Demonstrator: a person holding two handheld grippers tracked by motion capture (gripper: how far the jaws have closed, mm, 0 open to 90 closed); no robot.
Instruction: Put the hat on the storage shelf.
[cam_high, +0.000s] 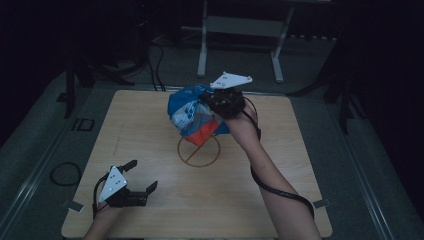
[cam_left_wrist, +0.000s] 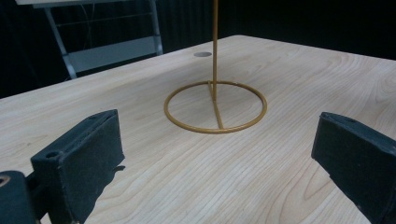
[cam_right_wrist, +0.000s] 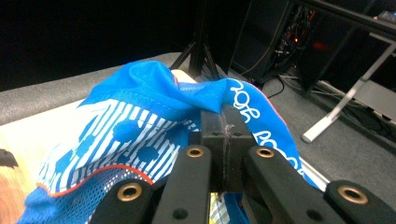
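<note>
Above the gold wire stand (cam_high: 199, 150), my right gripper (cam_high: 216, 101) is raised on an outstretched forearm, jaws clamped on the blue garment (cam_high: 192, 117). Near left, my left gripper (cam_high: 141, 176) rests low, jaws wide apart.

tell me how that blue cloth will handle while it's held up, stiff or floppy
Probably floppy: the cloth hangs in bunched folds from the right gripper, whose jaws pinch one edge. Likely light, since that small pinch carries it. Its mesh panel could snag on the gold stand below.
</note>
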